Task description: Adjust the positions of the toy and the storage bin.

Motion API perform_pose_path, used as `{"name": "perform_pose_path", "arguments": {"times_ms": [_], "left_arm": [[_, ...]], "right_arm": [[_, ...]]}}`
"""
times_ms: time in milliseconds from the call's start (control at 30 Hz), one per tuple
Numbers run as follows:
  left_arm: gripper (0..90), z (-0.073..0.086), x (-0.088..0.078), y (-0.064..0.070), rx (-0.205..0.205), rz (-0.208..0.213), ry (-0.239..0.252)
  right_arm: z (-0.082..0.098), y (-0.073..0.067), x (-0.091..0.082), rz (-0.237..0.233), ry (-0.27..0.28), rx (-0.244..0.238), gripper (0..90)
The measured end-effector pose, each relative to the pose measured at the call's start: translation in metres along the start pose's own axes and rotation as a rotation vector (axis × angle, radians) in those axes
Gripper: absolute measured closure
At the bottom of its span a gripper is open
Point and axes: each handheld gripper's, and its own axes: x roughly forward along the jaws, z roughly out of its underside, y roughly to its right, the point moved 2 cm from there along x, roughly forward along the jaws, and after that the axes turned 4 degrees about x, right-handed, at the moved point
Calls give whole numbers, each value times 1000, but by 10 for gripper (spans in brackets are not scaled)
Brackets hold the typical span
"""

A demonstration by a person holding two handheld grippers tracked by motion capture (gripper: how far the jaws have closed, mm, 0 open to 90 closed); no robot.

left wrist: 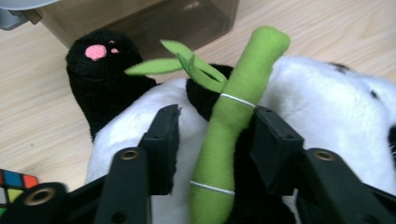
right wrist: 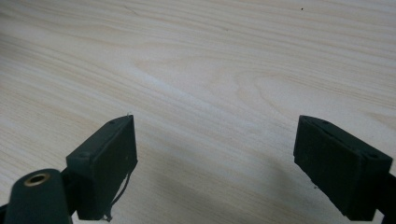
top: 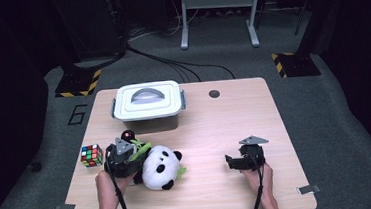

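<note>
A: Where's everything, taking the box (top: 147,106) as landmark?

B: The panda (top: 161,167) lies on the table (top: 215,122) in front of the box, cube (top: 91,155) to its left.

A: And the claws?

B: The left gripper (left wrist: 212,135) straddles the panda's bamboo stick (left wrist: 229,126), jaws not visibly pinching; the right gripper (right wrist: 215,163) hangs spread over bare wood.

A: Risk?

B: Closing may catch only the stick, so the panda dangles or slips.

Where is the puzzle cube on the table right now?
In the high view the cube sits near the table's left edge, just left of the left gripper and panda, in front of the lidded box.
</note>
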Motion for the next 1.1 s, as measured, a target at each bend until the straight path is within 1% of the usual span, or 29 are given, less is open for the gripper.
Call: {"name": "perform_pose_path", "arguments": {"times_ms": [67,133,167,233,267,300,367,400,433,467,500,533,567,600,633,667,700,733,767,800,833,867,900,967,1000,1033,1067,1100], "left_arm": [[646,2,2,5,28,-4,5],[696,4,2,6,41,-7,18],[716,4,1,4,43,1,19],[740,6,-3,-1,42,27,45],[745,7,-4,-3,38,47,59],[748,8,-7,-7,49,92,79],[753,9,-10,-11,52,115,86],[753,9,-12,-14,75,145,94],[755,9,-13,-16,70,159,100],[755,9,-15,-18,73,169,106],[755,9,-17,-21,101,181,106],[755,9,-18,-22,110,187,107],[755,10,-20,-25,137,193,102],[755,11,-22,-27,153,203,100],[754,11,-23,-30,164,211,97],[754,12,-24,-33,166,226,98],[754,13,-25,-37,182,242,100],[753,15,-24,-38,171,259,98],[752,17,-22,-40,174,262,93],[749,18,-20,-41,172,263,88],[743,21,-17,-41,165,256,85],[734,23,-15,-41,155,259,95],[721,25,-14,-42,136,266,110],[667,25,-16,-41,123,274,119],[603,24,-18,-40,112,268,127],[517,23,-20,-40,104,255,133],[461,22,-23,-39,100,244,140],[413,21,-28,-39,92,230,145]], "right_arm": [[0,1,1,4,-1,-4,126],[0,1,1,1,1,3,125],[0,1,2,0,0,2,123],[0,1,2,-3,-3,1,119],[0,0,2,-4,-5,4,118],[0,1,2,-1,-1,3,116],[0,2,2,1,-6,-3,108],[0,1,2,-2,-7,4,104],[0,2,3,2,-8,2,102],[0,2,3,1,-10,3,96],[0,2,4,2,-10,0,85],[0,2,4,-1,-20,7,77],[0,2,5,-1,-20,5,72],[0,2,5,-4,-22,-2,70],[1,2,4,-5,-22,1,67],[1,2,4,-6,-21,3,63],[1,2,4,-6,-20,4,61],[0,2,5,-6,-19,0,60],[0,2,5,-6,-18,0,59],[0,0,6,-4,-23,10,58],[0,1,7,-3,-24,-7,57],[0,0,8,-6,-33,-4,56],[0,-2,10,-6,-33,3,56],[1,-3,11,-6,-40,-7,55],[0,-3,12,-5,-42,-6,55],[1,-4,12,-6,-44,-4,55],[1,-3,13,-7,-45,-21,54],[0,-4,13,-7,-43,-17,54]]}}
